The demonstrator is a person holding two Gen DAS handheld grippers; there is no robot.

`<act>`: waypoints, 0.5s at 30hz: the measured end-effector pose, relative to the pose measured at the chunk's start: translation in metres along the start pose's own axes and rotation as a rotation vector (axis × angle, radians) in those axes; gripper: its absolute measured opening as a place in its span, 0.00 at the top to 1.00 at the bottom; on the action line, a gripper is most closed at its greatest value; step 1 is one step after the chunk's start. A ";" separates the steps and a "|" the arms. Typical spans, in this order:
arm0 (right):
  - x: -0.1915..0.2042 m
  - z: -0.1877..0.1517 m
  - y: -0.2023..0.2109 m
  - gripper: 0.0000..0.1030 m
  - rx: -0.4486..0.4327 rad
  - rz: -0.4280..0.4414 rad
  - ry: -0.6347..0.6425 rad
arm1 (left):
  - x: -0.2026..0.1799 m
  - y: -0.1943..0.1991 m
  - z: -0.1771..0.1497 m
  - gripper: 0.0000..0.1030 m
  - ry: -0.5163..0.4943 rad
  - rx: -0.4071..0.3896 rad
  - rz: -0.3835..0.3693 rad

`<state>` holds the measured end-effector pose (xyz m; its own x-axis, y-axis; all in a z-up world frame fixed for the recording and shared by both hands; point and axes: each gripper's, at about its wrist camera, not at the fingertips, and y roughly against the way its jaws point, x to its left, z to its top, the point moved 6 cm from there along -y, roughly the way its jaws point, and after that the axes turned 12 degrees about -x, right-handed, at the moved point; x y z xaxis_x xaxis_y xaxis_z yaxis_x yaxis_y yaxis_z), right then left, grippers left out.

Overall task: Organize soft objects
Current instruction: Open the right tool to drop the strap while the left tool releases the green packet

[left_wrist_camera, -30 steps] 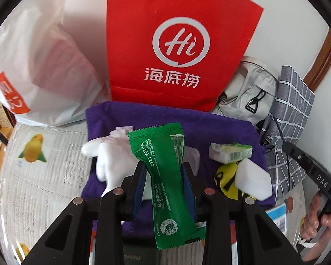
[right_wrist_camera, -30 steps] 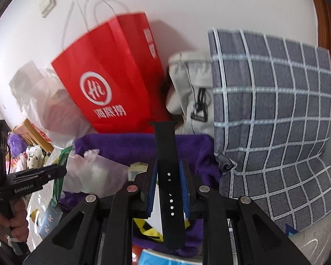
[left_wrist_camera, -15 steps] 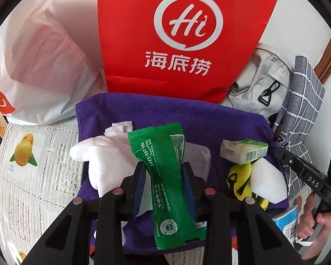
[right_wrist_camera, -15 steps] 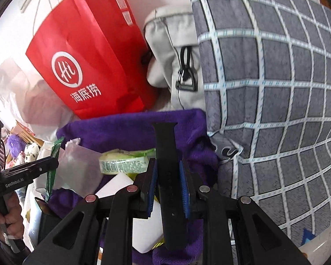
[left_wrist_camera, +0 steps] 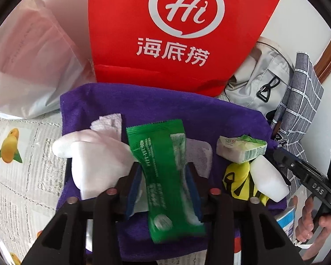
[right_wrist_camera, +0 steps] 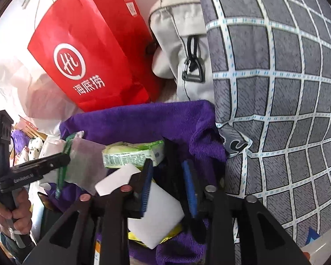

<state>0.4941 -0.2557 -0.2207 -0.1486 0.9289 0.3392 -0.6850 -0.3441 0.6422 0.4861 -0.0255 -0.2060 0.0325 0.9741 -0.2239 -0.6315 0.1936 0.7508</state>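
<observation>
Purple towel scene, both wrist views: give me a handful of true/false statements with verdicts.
1. A green packet is between the left gripper jaws. True; the jaws are opening.
2. The paper bag behind the purple towel is blue. False; it is red.
3. A white block lies on the towel beside a yellow item. True.
4. The right gripper points at bare floor. False; it is over the towel, jaws opening, with a black strap between them.
5. The checked cushion is red. False; grey.
</observation>
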 end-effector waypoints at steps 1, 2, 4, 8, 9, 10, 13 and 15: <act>0.000 0.002 0.002 0.64 -0.004 0.003 0.000 | -0.001 0.000 0.000 0.48 0.001 0.003 -0.003; 0.003 0.003 0.006 0.63 -0.010 0.007 0.004 | -0.002 0.002 0.000 0.47 0.001 0.002 -0.003; 0.007 0.006 0.012 0.59 -0.023 0.010 0.020 | -0.002 0.006 0.001 0.47 0.000 -0.003 0.003; 0.021 0.009 0.029 0.54 -0.063 -0.007 0.049 | -0.001 0.026 -0.001 0.47 0.002 -0.023 0.018; 0.025 0.008 0.033 0.54 -0.070 -0.007 0.049 | 0.000 0.031 -0.003 0.47 0.006 -0.027 0.021; 0.030 0.006 0.038 0.53 -0.075 -0.002 0.051 | 0.000 0.037 -0.005 0.47 0.006 -0.029 0.019; 0.043 -0.009 0.056 0.53 -0.072 -0.010 0.083 | 0.003 0.058 -0.016 0.47 -0.007 -0.032 0.024; 0.050 -0.020 0.070 0.53 -0.074 -0.025 0.102 | 0.008 0.078 -0.026 0.47 -0.002 -0.046 0.028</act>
<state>0.4243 -0.2304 -0.1721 -0.2003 0.9475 0.2494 -0.7397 -0.3131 0.5957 0.4168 -0.0055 -0.1654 0.0152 0.9793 -0.2019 -0.6669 0.1604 0.7277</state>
